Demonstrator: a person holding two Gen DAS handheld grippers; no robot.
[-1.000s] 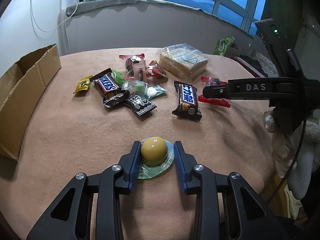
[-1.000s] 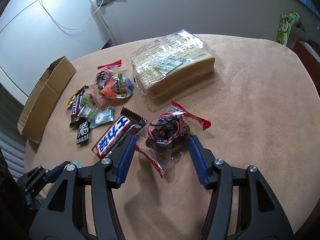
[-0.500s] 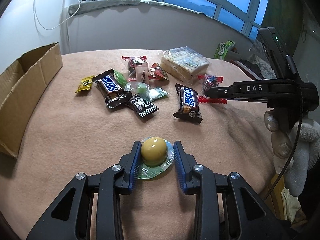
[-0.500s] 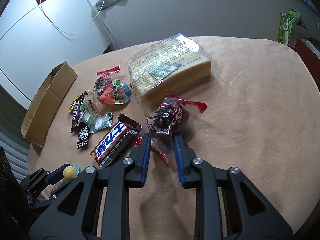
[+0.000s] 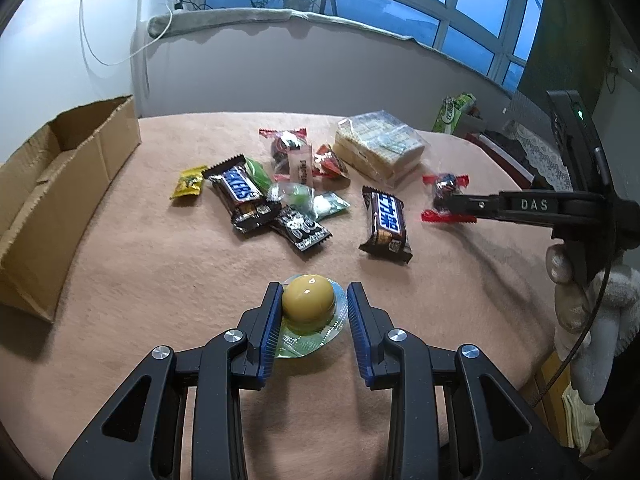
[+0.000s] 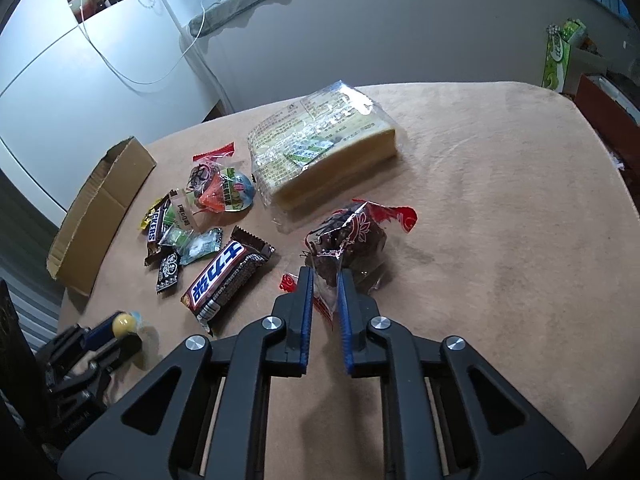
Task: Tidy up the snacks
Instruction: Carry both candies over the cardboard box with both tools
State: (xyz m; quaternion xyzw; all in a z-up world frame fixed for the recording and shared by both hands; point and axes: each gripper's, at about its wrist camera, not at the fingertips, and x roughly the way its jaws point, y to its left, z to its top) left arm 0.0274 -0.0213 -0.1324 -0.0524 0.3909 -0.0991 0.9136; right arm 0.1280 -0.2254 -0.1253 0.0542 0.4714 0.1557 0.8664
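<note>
My left gripper is shut on a yellow jelly cup with a clear green-tinted rim, low over the tan cloth; the same cup shows at the lower left of the right wrist view. My right gripper is shut on the near end of a clear packet with red ends and dark fruit inside. From the left wrist view that packet hangs at the tip of the right gripper, which a hand holds.
An open cardboard box lies at the table's left edge. A Snickers bar lies mid-table, another in a pile of several small sweets. A wrapped bread pack sits behind the packet. The cloth-covered table extends right.
The right gripper's jaws went from wide open around the red-ended packet to shut on its near end, and the packet tipped up. The left gripper kept its hold on the jelly cup.
</note>
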